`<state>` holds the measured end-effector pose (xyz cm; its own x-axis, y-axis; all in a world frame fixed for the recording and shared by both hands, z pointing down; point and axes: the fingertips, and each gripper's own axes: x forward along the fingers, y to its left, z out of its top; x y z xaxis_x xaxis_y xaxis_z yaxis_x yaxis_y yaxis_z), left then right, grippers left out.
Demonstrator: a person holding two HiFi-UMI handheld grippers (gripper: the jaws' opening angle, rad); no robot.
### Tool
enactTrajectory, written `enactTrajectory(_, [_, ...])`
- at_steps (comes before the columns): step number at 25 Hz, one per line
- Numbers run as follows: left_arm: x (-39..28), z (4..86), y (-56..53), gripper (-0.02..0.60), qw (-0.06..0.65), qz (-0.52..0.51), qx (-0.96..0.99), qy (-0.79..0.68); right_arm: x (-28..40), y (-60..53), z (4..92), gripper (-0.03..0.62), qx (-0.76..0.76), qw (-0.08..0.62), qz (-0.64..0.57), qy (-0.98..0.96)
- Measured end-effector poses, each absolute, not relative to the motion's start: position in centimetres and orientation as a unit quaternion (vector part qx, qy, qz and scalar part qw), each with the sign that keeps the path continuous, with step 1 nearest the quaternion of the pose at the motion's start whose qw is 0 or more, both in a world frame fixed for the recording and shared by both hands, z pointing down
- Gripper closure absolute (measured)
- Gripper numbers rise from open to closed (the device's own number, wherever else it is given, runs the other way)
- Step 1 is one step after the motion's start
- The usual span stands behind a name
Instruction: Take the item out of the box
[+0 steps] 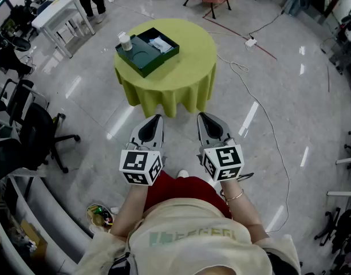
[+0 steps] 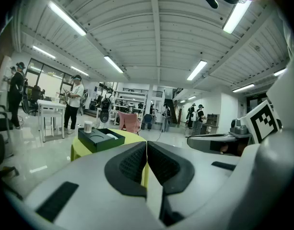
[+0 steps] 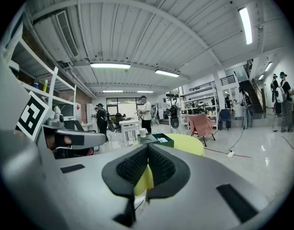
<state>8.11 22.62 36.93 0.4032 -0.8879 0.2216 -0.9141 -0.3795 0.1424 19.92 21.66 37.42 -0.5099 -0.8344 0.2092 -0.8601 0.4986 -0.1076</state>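
The person stands back from a round desk point(image 1: 189, 67) draped in a yellow-green cloth, and both grippers are held level-ish in front of the body, pointing toward it but well apart from it. The left gripper point(image 1: 157, 117) has its fingers point(image 2: 130, 164) pressed together with nothing between them. The right gripper point(image 1: 201, 115) is the same, its fingers point(image 3: 163, 166) closed tight on nothing. The two grippers hang side by side, each with its marker cube nearest the person's wrists.

On the desk lies an open dark green box point(image 1: 164, 58), set toward the left edge and turned at an angle. The item point(image 1: 161, 43), something white, lies inside the box in its far right part; a round hollow point(image 1: 138, 55) takes up the part beside it. A small white cup point(image 1: 125, 40) stands at the box's far left corner, and I cannot tell whether it is in the box or just beside it.

A cable point(image 1: 273, 139) trails over the shiny floor to the right, and a black office chair point(image 1: 35, 133) stands off to the left.
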Motion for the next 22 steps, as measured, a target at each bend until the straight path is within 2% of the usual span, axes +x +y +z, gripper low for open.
enactTrajectory(22, [7.2,36.8,21.2,0.557,0.11,0.059,0.812,-0.57,20.9,19.6,38.2,0.556,0.488,0.061,0.119,-0.863])
